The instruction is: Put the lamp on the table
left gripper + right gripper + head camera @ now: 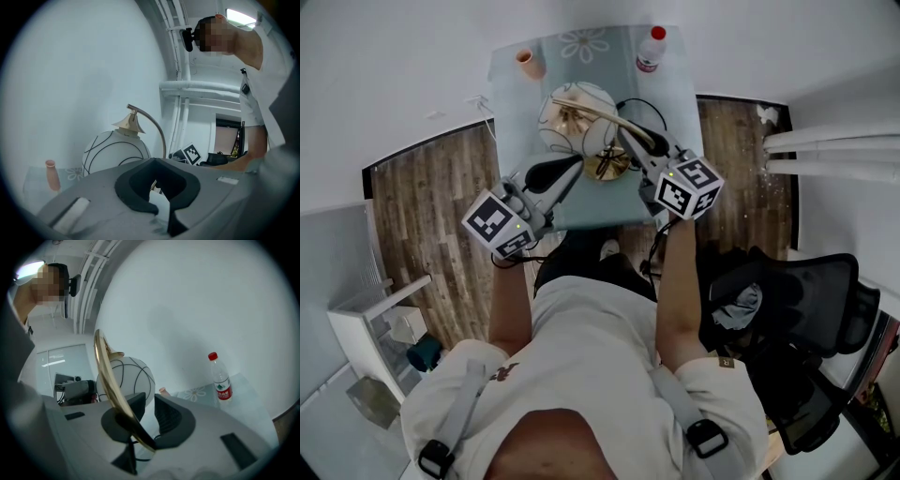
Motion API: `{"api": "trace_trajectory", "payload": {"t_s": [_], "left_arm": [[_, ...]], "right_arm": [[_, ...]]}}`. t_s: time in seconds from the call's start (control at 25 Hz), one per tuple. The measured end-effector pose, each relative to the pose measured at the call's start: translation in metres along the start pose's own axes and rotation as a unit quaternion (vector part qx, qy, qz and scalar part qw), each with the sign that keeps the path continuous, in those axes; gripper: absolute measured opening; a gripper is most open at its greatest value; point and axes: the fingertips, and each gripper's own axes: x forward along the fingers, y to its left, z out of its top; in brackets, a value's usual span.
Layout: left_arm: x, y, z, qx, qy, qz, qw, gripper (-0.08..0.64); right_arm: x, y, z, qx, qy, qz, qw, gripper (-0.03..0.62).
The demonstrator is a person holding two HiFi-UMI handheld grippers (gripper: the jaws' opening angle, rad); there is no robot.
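A small glass-topped surface (pixel 511 103) stands against a white wall, with wooden floor (pixel 422 216) on either side. The lamp (pixel 574 120) is on this surface, a white globe with black lines hung from a curved gold arm. Its gold base (pixel 606 167) lies between the two tools. The left hand-held gripper (pixel 574 170) is closed with nothing in it. Its tips are just beside the base and below the globe, and whether they touch either I cannot tell. The right hand-held gripper (pixel 630 141) has its jaws partly apart with the gold arm running down between them. The arm lies close along the jaw at the left of the right gripper view, and a clear gap separates it from the other jaw, so it is not clamped. A red-capped bottle (pixel 650 52) stands beyond and to the right of this gripper. A small pink vase (pixel 529 63) stands beyond the left one, on the far side of the globe. The bottle appears in the right gripper view but not in the left gripper view. That view shows the right tool's marker cube (pixel 190 153) past the arm. Only the head view takes in the base and a black office chair (pixel 806 309) to the person's right.
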Motion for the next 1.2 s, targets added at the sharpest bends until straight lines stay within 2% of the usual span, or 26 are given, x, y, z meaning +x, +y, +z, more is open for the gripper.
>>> {"api": "trace_trajectory", "payload": {"t_s": [0.08, 0.16, 0.44, 0.52, 0.76, 0.84, 1.2], "left_arm": [[-0.001, -0.004, -0.002, -0.002, 0.001, 0.000, 1.0000, 0.000], [-0.001, -0.008, -0.005, -0.004, 0.002, 0.000, 1.0000, 0.000], [-0.007, -0.018, -0.011, -0.008, 0.004, 0.004, 1.0000, 0.000], [-0.009, -0.019, -0.013, -0.008, 0.005, 0.005, 0.9999, 0.000], [-0.011, -0.020, -0.012, -0.011, -0.001, 0.013, 0.9999, 0.000], [-0.012, -0.021, -0.013, -0.010, 0.001, 0.013, 0.9999, 0.000], [-0.016, -0.021, -0.010, -0.012, -0.004, 0.020, 0.9997, 0.000]], "right_arm": [[-0.003, 0.004, -0.003, -0.004, 0.004, 0.005, 1.000, 0.066], [-0.005, 0.007, -0.006, -0.005, 0.006, 0.011, 1.000, 0.097], [-0.014, 0.016, -0.013, -0.010, 0.012, 0.019, 1.000, 0.103], [-0.016, 0.017, -0.014, -0.010, 0.011, 0.022, 1.000, 0.135], [-0.022, 0.019, -0.013, -0.014, 0.006, 0.022, 1.000, 0.138], [-0.025, 0.019, -0.011, -0.014, 0.001, 0.022, 1.000, 0.181], [-0.042, 0.022, -0.009, -0.034, 0.001, 0.017, 0.999, 0.183]]}}
